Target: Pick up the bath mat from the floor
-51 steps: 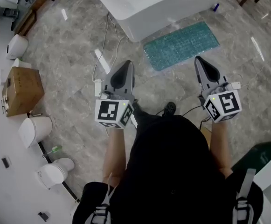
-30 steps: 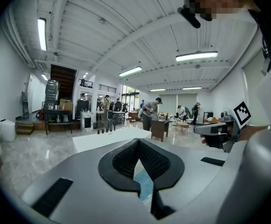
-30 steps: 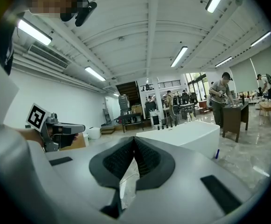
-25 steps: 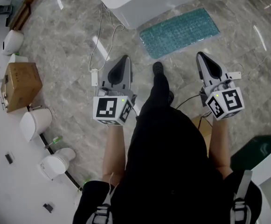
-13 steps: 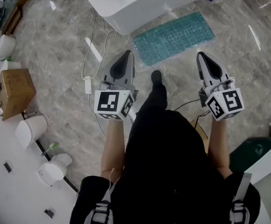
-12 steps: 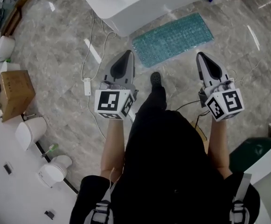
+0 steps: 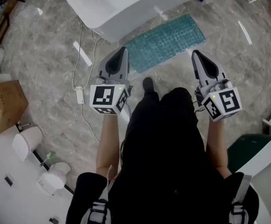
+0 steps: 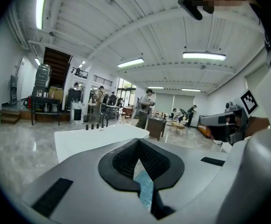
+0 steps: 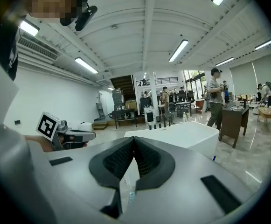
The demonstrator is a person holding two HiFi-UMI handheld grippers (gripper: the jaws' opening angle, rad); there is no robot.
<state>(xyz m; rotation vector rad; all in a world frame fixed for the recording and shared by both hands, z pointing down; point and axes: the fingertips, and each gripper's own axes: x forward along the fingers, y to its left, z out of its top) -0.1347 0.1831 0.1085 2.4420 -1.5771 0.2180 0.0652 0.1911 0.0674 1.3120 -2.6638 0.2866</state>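
The teal bath mat [image 7: 165,41] lies flat on the grey marble floor beside a white bathtub [image 7: 126,6]. My left gripper [image 7: 122,50] is held out in the air over the mat's near left corner, jaws shut and empty. My right gripper [image 7: 195,54] hovers by the mat's near right side, also shut with nothing in it. In the left gripper view the closed fingertips [image 8: 138,142] meet, and a strip of the mat [image 8: 145,188] shows through the gap below them. In the right gripper view the left gripper [image 9: 72,136] shows at the left, with the tub [image 9: 182,134] ahead.
A white cable [image 7: 81,50] with an adapter [image 7: 79,95] trails from the tub across the floor at left. A cardboard box [image 7: 4,104] and white fixtures [image 7: 25,141] line the left wall. My shoe [image 7: 148,84] is just short of the mat. People and tables stand far behind.
The mat and tub have drawn nearer in the head view as the person stepped forward. Both grippers stayed shut and now reach the mat's near edge.
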